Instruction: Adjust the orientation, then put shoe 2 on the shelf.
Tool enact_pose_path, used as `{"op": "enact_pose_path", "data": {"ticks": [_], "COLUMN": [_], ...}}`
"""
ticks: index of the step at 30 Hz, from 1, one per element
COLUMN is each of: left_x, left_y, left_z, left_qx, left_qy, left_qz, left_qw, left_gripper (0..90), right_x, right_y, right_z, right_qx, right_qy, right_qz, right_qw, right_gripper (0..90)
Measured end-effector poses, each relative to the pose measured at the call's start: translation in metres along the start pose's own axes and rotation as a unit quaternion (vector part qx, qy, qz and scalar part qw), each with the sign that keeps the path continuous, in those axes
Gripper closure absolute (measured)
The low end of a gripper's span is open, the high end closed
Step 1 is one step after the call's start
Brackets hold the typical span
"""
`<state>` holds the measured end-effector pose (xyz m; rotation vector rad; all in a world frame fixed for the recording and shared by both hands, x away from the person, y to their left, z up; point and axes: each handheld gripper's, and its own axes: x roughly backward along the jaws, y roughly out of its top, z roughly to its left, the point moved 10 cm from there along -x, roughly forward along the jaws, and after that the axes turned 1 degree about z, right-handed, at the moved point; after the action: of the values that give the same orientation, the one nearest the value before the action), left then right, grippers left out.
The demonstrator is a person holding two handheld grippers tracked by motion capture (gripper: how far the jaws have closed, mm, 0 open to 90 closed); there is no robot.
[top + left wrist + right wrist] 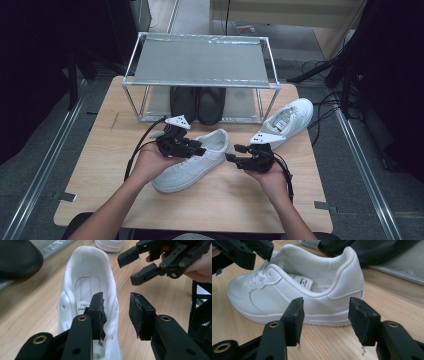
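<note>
The left gripper [116, 315] hangs just over the near white leather lace-up sneaker [192, 160], its two black jaws standing partly apart with nothing pinched between them: one pad sits above the shoe's opening beside the tongue label, the other outside the shoe's side wall, and neither presses on it. In the high view this left gripper [200, 148] is held in the person's left hand [150, 162] above the shoe's laces. The right gripper [324, 320] is also open and empty, its jaws level and aimed at the sneaker's heel side without touching it; in the high view the right gripper [231, 152], carried by the right hand [267, 172], sits just beside the heel end. The sneaker lies on its sole near the middle of the light wooden table [100, 165], toe towards the person's left. A second white sneaker [290, 120] rests well apart at the far right. Behind them stands a silver metal-frame shoe rack [200, 62] with a pair of black slip-on shoes [197, 102] on its lower shelf
</note>
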<state>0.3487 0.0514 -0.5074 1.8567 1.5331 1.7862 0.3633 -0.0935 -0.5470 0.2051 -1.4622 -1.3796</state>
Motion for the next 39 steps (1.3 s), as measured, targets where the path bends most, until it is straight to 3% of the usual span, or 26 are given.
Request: {"op": "enact_pose_path", "data": {"ticks": [4, 10, 13, 16, 23, 27, 35, 39], "left_x": [0.008, 0.01, 0.007, 0.006, -0.001, -0.002, -0.003, -0.001], "left_y": [-0.008, -0.032, -0.048, -0.056, -0.071, -0.072, -0.072, -0.072], "left_z": [-0.005, -0.012, -0.015, -0.017, -0.008, -0.007, -0.005, 0.001], "left_qx": [0.006, 0.012, 0.016, 0.022, 0.027, 0.03, 0.023, 0.019], "left_qy": [-0.005, -0.011, -0.01, -0.007, 0.015, 0.007, 0.001, 0.014], "left_qz": [0.002, 0.015, 0.037, 0.04, 0.058, 0.049, 0.045, 0.046], "left_qw": [1.0, 0.9998, 0.9992, 0.9989, 0.9978, 0.9983, 0.9987, 0.9987], "left_gripper": [70.1, 88.6, 90.0, 90.0, 90.0, 90.0, 90.0, 90.0], "right_x": [0.001, -0.006, -0.011, -0.016, -0.032, -0.041, -0.042, -0.041], "right_y": [0.007, 0.016, 0.02, 0.026, 0.029, 0.025, 0.023, 0.021], "right_z": [0.006, 0.013, 0.016, 0.018, 0.015, 0.015, 0.016, 0.017], "right_qx": [0.009, 0.007, 0.014, 0.019, 0.018, 0.024, 0.022, 0.02], "right_qy": [0.007, 0.021, 0.023, 0.024, 0.025, 0.023, 0.032, 0.037], "right_qz": [-0.005, -0.004, 0.001, -0.002, 0.014, 0.031, 0.036, 0.038], "right_qw": [0.9999, 0.9998, 0.9996, 0.9995, 0.9994, 0.999, 0.9986, 0.9984], "right_gripper": [57.6, 70.8, 80.2, 89.2, 90.0, 90.0, 90.0, 90.0]}}
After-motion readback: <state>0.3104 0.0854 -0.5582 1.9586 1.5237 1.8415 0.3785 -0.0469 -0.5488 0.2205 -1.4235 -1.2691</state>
